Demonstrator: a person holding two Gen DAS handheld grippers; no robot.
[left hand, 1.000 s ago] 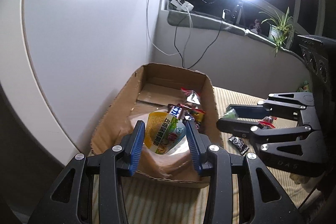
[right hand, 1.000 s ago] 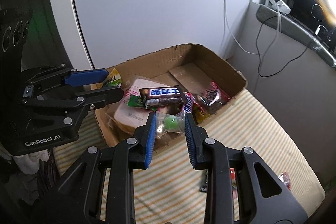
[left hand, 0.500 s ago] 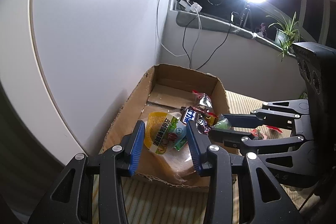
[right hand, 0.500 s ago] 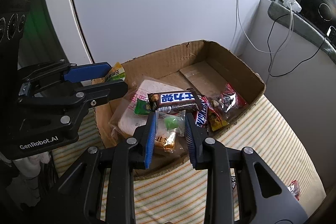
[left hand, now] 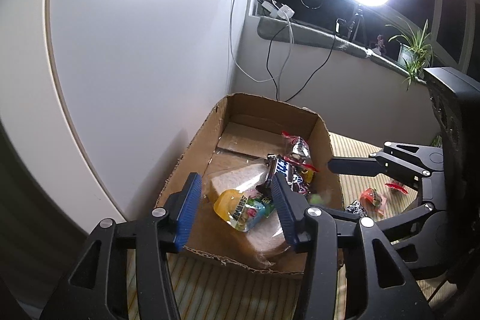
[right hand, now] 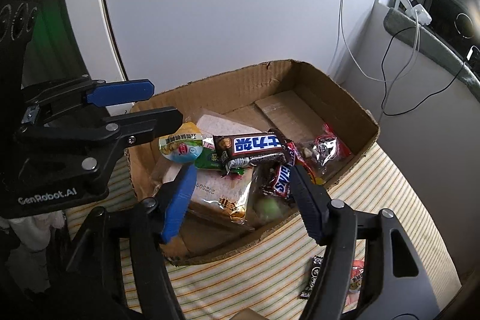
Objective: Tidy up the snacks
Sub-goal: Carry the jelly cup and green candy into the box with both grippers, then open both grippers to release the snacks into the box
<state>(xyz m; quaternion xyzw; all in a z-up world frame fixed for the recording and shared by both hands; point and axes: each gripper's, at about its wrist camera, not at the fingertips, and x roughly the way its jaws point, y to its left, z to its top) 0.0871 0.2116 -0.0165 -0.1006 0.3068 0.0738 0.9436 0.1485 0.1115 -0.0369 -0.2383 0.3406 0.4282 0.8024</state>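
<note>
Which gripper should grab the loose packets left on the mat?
Right. Both jaws have just opened, gripping nothing. Red packet and black packet lie on the mat beside the right gripper; the left gripper hangs across the cardboard box.

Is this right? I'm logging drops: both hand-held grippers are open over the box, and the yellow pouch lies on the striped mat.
Not quite. In the left wrist view the yellow pouch lies inside the box, on the bread, not on the mat. Both hand-held grippers, left and right, are open over the box.

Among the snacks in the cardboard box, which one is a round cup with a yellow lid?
The jelly cup, at the box's near-left end on the bread; the others are flat wrappers.
</note>
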